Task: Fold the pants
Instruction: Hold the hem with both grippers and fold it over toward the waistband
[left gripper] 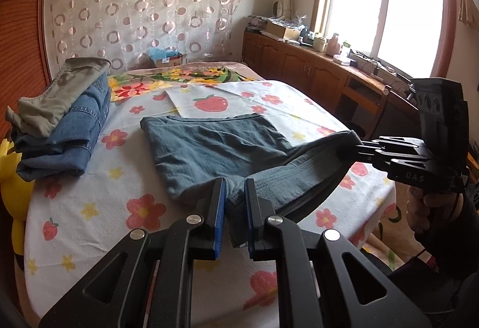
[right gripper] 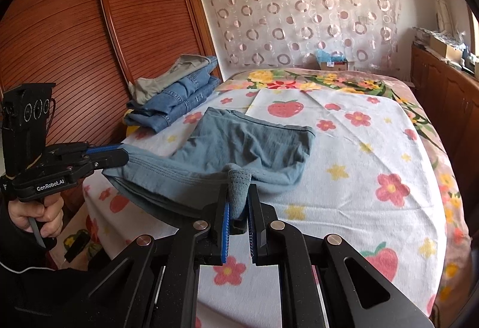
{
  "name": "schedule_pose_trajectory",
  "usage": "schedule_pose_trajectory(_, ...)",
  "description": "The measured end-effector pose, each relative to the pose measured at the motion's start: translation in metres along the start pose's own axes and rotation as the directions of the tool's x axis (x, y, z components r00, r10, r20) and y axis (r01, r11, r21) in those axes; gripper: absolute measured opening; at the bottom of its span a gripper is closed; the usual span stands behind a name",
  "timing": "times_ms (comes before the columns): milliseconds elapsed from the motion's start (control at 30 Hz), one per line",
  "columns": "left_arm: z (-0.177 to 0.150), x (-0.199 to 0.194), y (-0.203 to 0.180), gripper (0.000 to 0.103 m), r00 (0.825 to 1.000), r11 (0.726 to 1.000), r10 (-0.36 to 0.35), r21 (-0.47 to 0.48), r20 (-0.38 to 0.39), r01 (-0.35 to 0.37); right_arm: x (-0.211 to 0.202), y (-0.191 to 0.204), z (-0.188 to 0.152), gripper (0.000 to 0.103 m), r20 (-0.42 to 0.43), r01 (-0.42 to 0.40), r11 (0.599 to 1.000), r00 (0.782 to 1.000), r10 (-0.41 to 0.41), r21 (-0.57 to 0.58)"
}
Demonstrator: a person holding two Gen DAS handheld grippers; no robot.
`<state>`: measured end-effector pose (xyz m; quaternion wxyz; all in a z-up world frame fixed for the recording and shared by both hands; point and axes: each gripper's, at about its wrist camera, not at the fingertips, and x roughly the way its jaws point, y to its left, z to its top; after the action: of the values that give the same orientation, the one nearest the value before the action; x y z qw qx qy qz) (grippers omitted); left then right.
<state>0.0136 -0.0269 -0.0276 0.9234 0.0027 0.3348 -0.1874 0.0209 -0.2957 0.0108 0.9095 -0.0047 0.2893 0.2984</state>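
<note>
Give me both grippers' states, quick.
Left gripper: shut on the pants.
Right gripper: shut on the pants.

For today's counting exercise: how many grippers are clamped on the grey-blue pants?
2: the left gripper pinches the pants at one near corner; the right gripper pinches the other.

Grey-blue pants (left gripper: 215,145) at centre on the flowered bed (left gripper: 89,208); left gripper (left gripper: 235,196) clamps their near edge at six o'clock, right gripper (left gripper: 359,148) their edge at three o'clock. Folded stack (left gripper: 63,118) at nine o'clock.
</note>
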Motion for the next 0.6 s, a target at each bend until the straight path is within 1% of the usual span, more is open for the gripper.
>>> schedule_pose_trajectory(300,0.021,0.026,0.017,0.013,1.0,1.0,0.018,-0.013,0.004,-0.018,0.026,-0.009,0.017,0.01,-0.011,0.026,1.0,1.0,-0.026,-0.003)
schedule_pose_trajectory(467,0.042,0.042,0.026,0.013,0.999,0.999,0.034,0.002,0.01,-0.034,0.043,-0.014,0.036,0.01,-0.014,0.034,0.999,0.999,-0.034,-0.006)
schedule_pose_trajectory(600,0.057,0.056,0.034,0.013,0.998,0.998,0.062,0.01,0.005,-0.062,0.059,-0.018,0.047,0.01,-0.022,0.048,0.999,0.999,-0.048,-0.004)
